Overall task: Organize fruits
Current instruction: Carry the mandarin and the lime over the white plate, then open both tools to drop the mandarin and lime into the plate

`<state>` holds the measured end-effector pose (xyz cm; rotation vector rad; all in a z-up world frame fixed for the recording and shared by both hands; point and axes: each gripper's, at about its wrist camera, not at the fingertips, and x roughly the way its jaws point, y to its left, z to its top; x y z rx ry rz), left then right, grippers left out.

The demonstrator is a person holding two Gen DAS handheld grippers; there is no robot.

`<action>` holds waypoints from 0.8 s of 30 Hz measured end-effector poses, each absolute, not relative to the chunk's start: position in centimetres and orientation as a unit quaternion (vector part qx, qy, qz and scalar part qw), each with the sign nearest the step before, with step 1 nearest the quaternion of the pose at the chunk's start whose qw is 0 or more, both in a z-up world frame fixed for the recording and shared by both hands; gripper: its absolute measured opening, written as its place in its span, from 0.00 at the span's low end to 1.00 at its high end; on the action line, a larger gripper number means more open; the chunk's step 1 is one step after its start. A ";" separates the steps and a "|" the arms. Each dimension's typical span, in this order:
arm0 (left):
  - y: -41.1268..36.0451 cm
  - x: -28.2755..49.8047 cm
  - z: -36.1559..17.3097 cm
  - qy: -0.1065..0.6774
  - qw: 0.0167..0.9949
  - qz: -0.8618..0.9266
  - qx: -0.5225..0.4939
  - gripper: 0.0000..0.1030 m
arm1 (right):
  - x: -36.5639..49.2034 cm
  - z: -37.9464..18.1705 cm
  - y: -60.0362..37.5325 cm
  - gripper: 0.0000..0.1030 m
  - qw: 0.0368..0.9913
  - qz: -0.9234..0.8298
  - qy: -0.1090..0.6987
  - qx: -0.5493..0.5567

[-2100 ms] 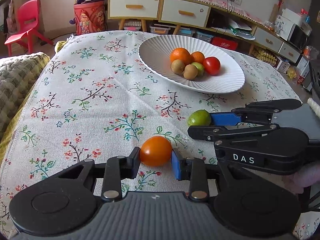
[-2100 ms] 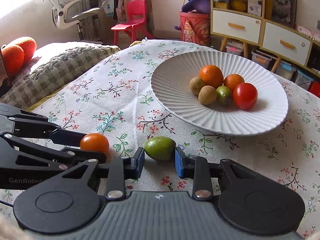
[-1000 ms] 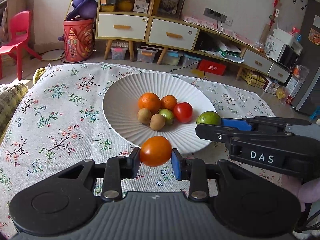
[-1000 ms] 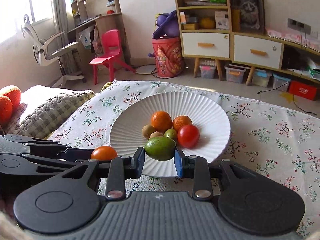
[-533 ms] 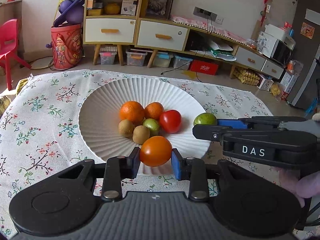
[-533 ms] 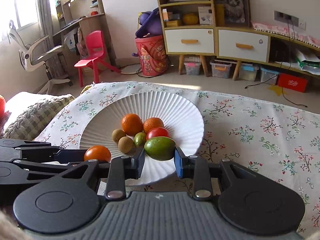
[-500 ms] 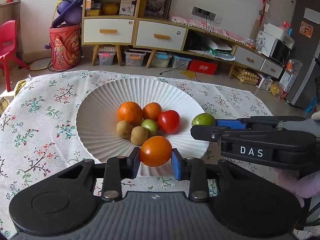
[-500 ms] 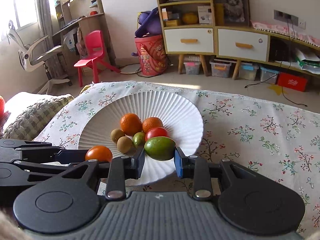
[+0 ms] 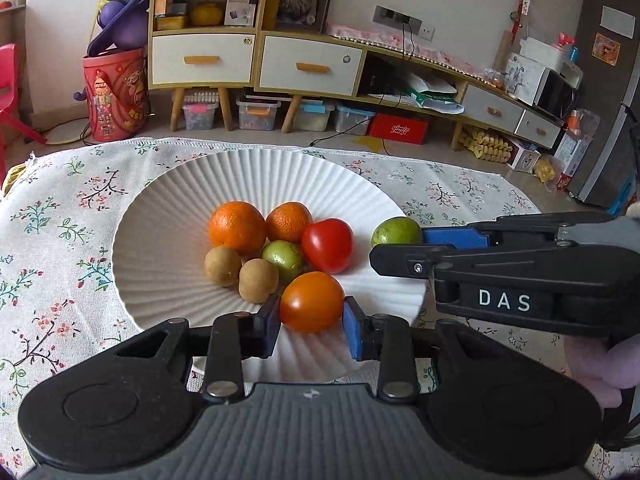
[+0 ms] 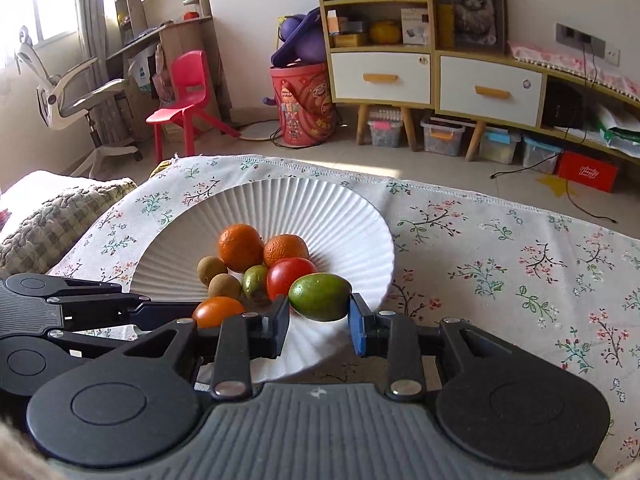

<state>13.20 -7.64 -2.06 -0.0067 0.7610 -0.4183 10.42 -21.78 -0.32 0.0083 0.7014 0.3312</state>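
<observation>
Fruits are both over the white ribbed plate. Orange tomato sits between the pads of the left gripper, which grips it on both sides, above the plate's near part. Green fruit is clamped in the right gripper, over the plate's near-right part, just in front of the red tomato. On the plate lie 2 oranges, 2 brown kiwis & a small green fruit, packed close together. Plate stands on a floral tablecloth.
</observation>
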 end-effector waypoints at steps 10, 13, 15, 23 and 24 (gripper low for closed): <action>-7.9 13.4 -2.1 0.367 0.907 -0.205 -0.006 0.18 | 10.7 -0.4 -21.8 0.29 0.924 0.168 0.343 0.001; -8.0 13.4 -2.0 0.365 0.908 -0.206 -0.003 0.19 | 10.6 -0.4 -21.9 0.28 0.924 0.169 0.343 0.001; -7.9 13.4 -1.9 0.365 0.908 -0.206 -0.004 0.19 | 10.7 -0.2 -21.9 0.29 0.923 0.168 0.345 0.004; -7.6 12.7 -1.2 0.363 0.909 -0.205 0.000 0.28 | 10.2 0.5 -21.9 0.39 0.926 0.163 0.341 0.001; -7.5 12.5 -1.1 0.363 0.909 -0.205 0.000 0.29 | 10.0 0.7 -21.9 0.40 0.926 0.162 0.340 0.001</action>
